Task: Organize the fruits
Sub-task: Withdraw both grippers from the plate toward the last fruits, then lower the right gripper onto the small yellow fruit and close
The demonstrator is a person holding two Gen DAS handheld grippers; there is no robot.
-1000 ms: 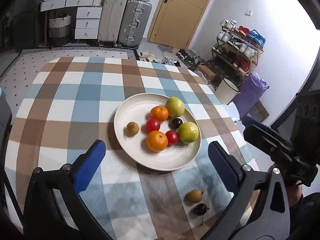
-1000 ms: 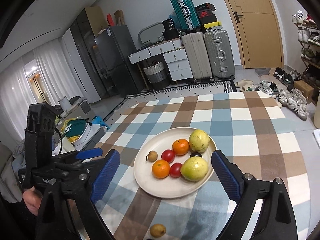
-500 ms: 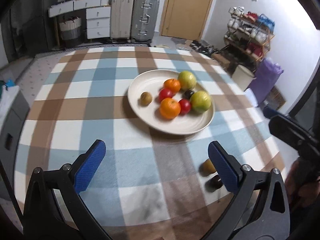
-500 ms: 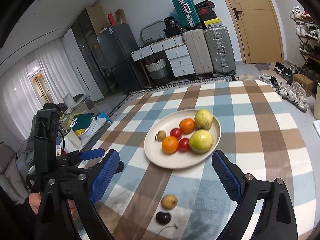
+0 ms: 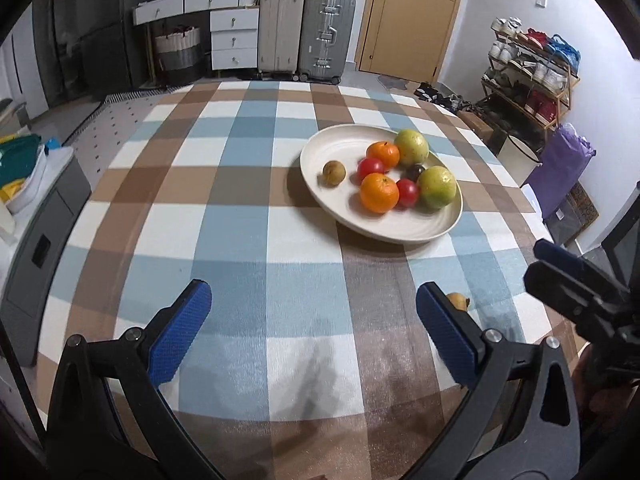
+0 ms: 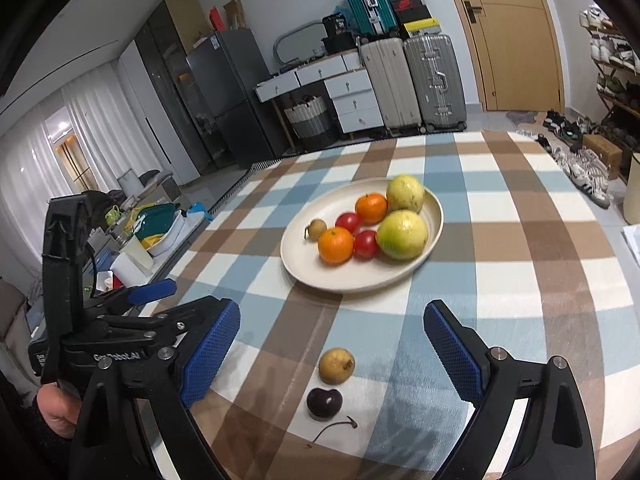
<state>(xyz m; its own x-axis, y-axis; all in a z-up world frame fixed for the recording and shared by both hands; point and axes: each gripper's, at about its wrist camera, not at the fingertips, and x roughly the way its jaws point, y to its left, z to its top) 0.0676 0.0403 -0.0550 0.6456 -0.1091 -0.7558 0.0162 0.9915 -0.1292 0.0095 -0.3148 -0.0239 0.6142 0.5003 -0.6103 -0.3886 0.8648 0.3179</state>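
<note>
Most fruit is gathered on the plate (image 6: 304,268); a small yellow-brown fruit (image 6: 336,365) and a dark cherry (image 6: 324,402) lie outside it — framed by the right gripper (image 6: 332,348), fingers apart, empty; the left gripper (image 5: 314,330) is likewise held spread

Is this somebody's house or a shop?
Most likely somebody's home, a lived-in room by the entrance. A shoe rack full of shoes stands near the wooden door, suitcases lean against the wall beside a fridge, and the table has a checked cloth with a plate of fruit.
</note>
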